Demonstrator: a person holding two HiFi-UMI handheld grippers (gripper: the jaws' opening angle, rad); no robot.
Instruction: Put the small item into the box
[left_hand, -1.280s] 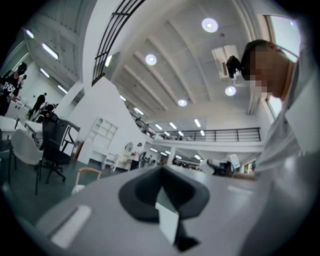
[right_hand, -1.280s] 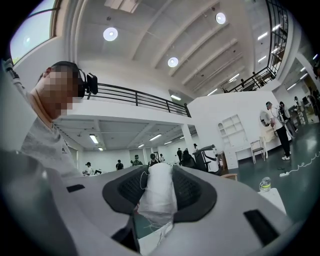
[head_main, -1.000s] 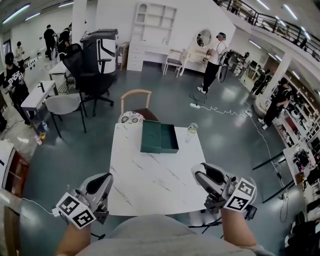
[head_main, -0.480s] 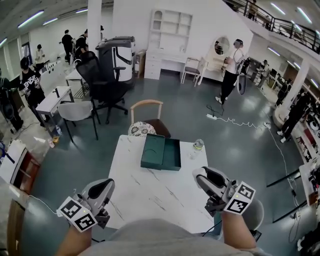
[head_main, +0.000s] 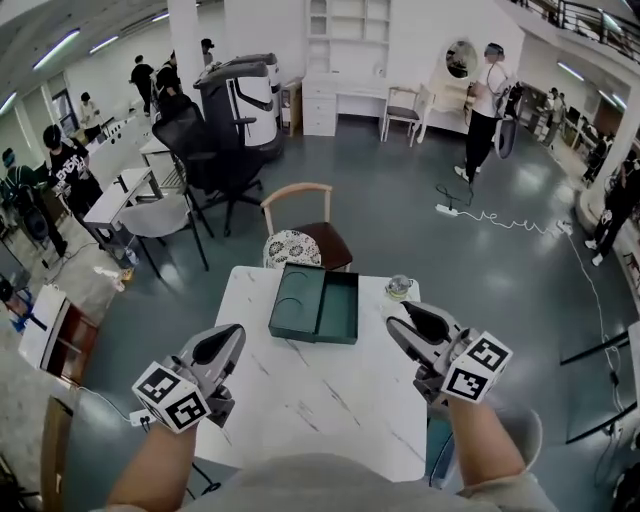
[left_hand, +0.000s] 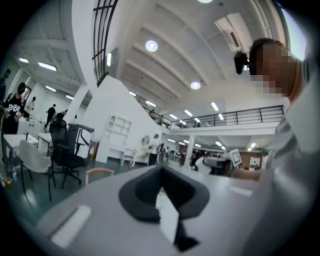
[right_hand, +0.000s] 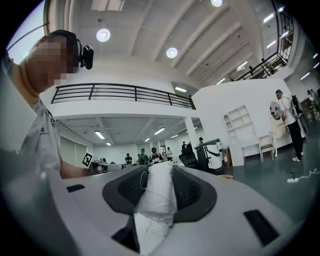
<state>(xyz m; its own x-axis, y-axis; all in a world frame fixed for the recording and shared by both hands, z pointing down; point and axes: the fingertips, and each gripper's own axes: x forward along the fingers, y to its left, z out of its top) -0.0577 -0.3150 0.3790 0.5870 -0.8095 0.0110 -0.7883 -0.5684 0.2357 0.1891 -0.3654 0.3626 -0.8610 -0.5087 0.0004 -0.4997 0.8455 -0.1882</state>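
Observation:
An open dark green box (head_main: 312, 303) lies at the far middle of the white marble table (head_main: 330, 400). A small clear round container (head_main: 400, 287) stands just right of it. My left gripper (head_main: 228, 340) hovers over the table's near left part, well short of the box. In the left gripper view its jaws (left_hand: 160, 175) meet at the tips, and a white patch shows lower in the slit. My right gripper (head_main: 398, 325) hovers near the right edge, just short of the clear container. Its pads (right_hand: 187, 192) press on a white gauze-like bundle (right_hand: 159, 192) with frayed threads.
A wooden chair with a patterned cushion (head_main: 293, 245) stands behind the table. Black office chairs (head_main: 215, 135), small desks and several people are farther back. A white cable (head_main: 500, 222) lies on the grey floor at right.
The head view has swung and come closer to the table. Both grippers have moved forward, from the near edge to over the tabletop. Their jaws look unchanged.

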